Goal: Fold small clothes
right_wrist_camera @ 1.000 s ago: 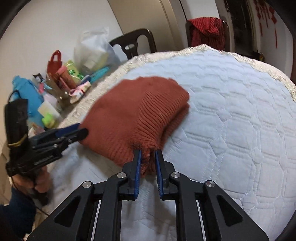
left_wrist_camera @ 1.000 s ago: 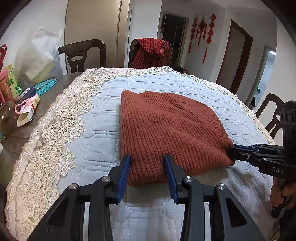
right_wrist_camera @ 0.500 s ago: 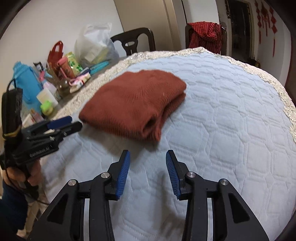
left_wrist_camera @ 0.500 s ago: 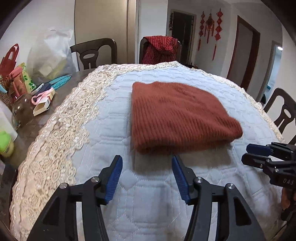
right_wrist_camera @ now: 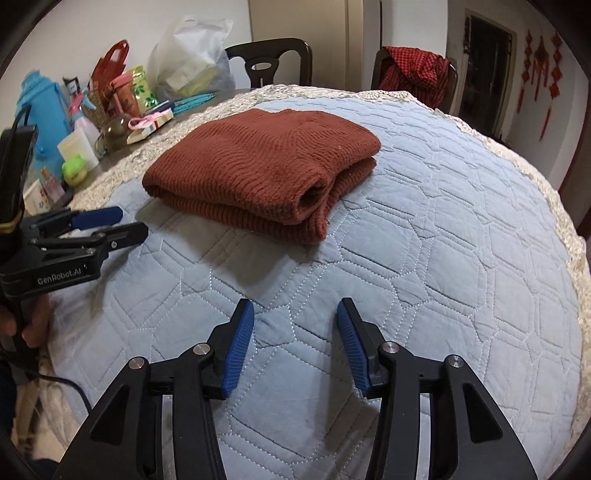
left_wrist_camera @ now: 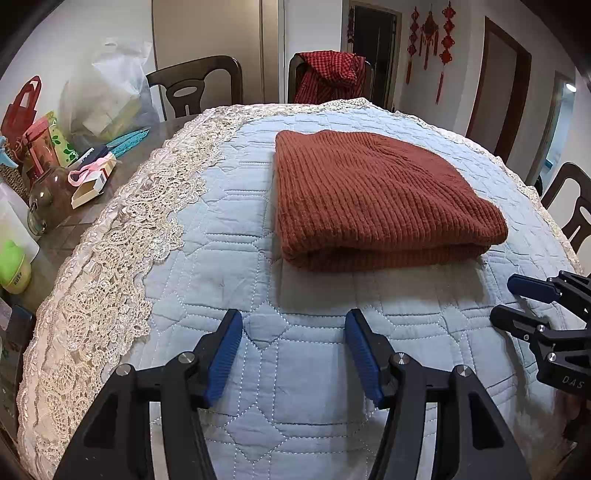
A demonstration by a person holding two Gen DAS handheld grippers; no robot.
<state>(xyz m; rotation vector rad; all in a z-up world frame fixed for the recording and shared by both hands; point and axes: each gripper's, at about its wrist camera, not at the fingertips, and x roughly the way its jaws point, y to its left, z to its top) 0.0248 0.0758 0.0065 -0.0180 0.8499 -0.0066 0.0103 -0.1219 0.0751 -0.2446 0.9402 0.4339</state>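
Now both grippers are off the sweater [left_wrist_camera: 376, 199]. A second ago my left gripper [left_wrist_camera: 293, 354] had its near hem between the pads and my right gripper [right_wrist_camera: 293, 345] pinched its corner; both sets of jaws have just been opening, the right more lately, and nothing lies between either pair. Both stand released over bare quilt, pulled back toward me, the left at the 6 o'clock side of the sweater and the right near its 4 o'clock corner.

I judge this fold finished: the sweater lies doubled over itself, two layers showing along the near edge, squared up and resting flat at the middle of the quilted cover [left_wrist_camera: 229, 266]. Either it wants one more fold or it is done.

A lace border [left_wrist_camera: 122, 258] runs around the cover's 9 o'clock side. Past it, at 10 o'clock, the bare table holds clutter: a white plastic bag [left_wrist_camera: 110, 92], a glass jar [left_wrist_camera: 48, 199], a small box with a pink ribbon [left_wrist_camera: 92, 177]. At 12 o'clock a red checked garment [left_wrist_camera: 328, 75] hangs on a chair, with red knot ornaments [left_wrist_camera: 430, 33] on the wall behind.
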